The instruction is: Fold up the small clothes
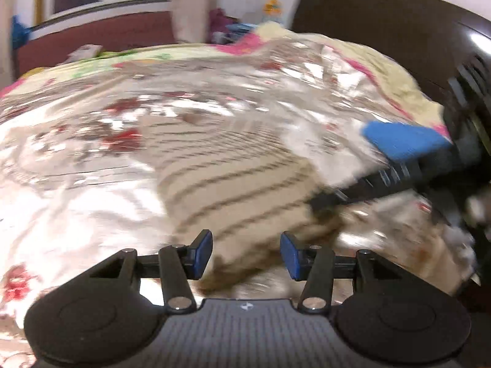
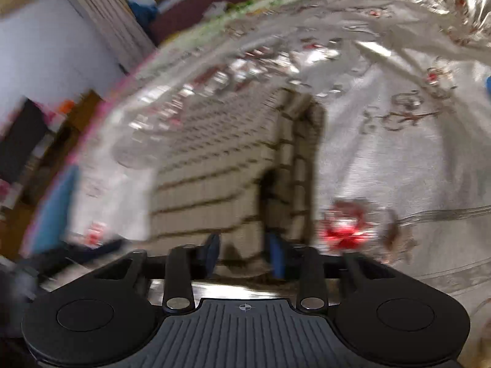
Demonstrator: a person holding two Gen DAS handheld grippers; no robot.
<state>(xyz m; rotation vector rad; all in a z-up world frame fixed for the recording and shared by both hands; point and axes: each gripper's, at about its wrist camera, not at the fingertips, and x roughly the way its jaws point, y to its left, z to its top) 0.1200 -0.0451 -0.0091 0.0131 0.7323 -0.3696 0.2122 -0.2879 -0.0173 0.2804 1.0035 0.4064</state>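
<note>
A small beige garment with dark stripes (image 1: 227, 184) lies on the shiny floral bed cover (image 1: 76, 159). My left gripper (image 1: 246, 253) is open, its blue pads just over the garment's near edge. The right gripper (image 1: 399, 153) reaches in from the right edge of the left wrist view, over the garment's right side. In the right wrist view the striped garment (image 2: 221, 165) lies ahead with a folded edge on its right. My right gripper (image 2: 244, 256) is open with the garment's near edge between its blue pads. Both views are motion-blurred.
A dark wooden headboard (image 1: 383, 21) stands at the back right. A yellow and pink blanket (image 1: 383, 70) lies bunched near it. A window and dark red wall (image 1: 107, 27) are behind the bed. Furniture and clutter (image 2: 30, 141) stand beside the bed's left edge.
</note>
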